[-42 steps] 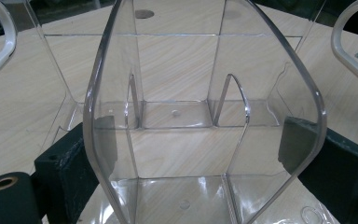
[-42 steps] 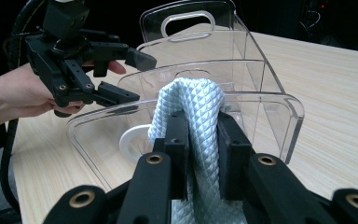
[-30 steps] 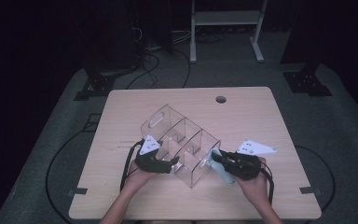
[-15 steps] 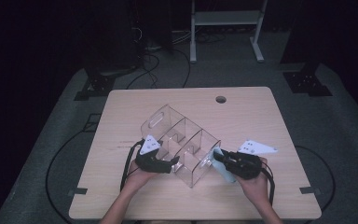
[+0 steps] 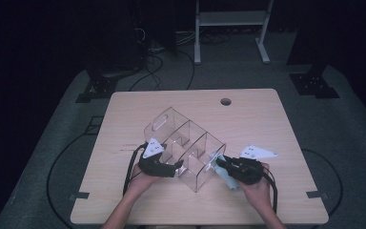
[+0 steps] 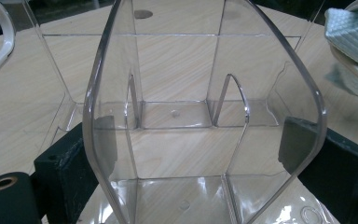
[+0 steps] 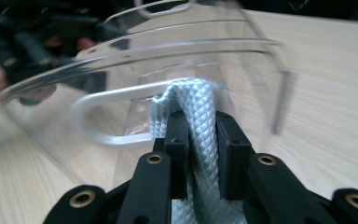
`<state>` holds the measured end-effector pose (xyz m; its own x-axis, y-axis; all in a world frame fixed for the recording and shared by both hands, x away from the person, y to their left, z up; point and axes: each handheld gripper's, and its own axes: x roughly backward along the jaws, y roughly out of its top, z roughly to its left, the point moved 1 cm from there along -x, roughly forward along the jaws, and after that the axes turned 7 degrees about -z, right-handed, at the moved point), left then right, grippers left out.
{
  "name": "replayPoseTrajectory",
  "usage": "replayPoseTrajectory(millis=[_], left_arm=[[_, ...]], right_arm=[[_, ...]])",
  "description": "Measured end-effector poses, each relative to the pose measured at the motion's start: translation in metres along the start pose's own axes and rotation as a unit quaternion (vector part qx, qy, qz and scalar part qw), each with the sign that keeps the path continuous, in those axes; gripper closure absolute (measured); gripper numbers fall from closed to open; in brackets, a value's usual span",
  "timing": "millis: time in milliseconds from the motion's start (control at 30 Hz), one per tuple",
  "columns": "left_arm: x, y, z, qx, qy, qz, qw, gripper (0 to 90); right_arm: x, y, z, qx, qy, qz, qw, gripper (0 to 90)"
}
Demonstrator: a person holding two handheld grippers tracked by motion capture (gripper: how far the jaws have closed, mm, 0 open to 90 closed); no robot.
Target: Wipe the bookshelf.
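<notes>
A: The clear organizer (image 5: 186,150) is sat on the worktop (image 5: 267,119), its end wall gripped by the left gripper (image 5: 177,167) with fingers spread wide. The cloth (image 7: 193,116) is pinched tight in the right gripper (image 7: 200,135), pressed by the handle slot.

B: Wiping is best done slow, organizer kept braced. No writing can be read.

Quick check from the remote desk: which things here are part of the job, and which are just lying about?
In the job:
- clear organiser, gripped by left gripper
- pale cloth, pinched in right gripper, at the organiser's end wall

Lying about:
- white stand behind the table
- floor cables
</notes>
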<state>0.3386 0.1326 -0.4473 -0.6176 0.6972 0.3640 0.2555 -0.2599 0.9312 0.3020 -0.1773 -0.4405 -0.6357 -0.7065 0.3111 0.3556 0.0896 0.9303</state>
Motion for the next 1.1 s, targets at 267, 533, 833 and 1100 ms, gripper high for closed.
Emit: replayPoseTrajectory(millis=[267, 533, 833, 1100], left_arm=[[0.0, 0.0, 0.001, 0.002, -0.002, 0.001, 1.0, 7.6], [0.0, 0.0, 0.001, 0.0, 0.0, 0.0, 1.0, 7.5], [-0.001, 0.0, 0.0, 0.001, 0.0, 0.0, 1.0, 7.6], [0.001, 0.0, 0.001, 0.001, 0.0, 0.002, 1.0, 7.7]], right_arm=[[-0.004, -0.005, 0.016, -0.003, 0.056, 0.008, 0.9984, 76.7], [-0.003, -0.005, 0.003, -0.009, 0.022, 0.0, 0.9997, 76.7], [0.004, -0.007, -0.006, -0.012, -0.001, -0.006, 0.9999, 77.7], [-0.01, -0.025, -0.019, -0.028, -0.031, 0.046, 0.9981, 77.8]])
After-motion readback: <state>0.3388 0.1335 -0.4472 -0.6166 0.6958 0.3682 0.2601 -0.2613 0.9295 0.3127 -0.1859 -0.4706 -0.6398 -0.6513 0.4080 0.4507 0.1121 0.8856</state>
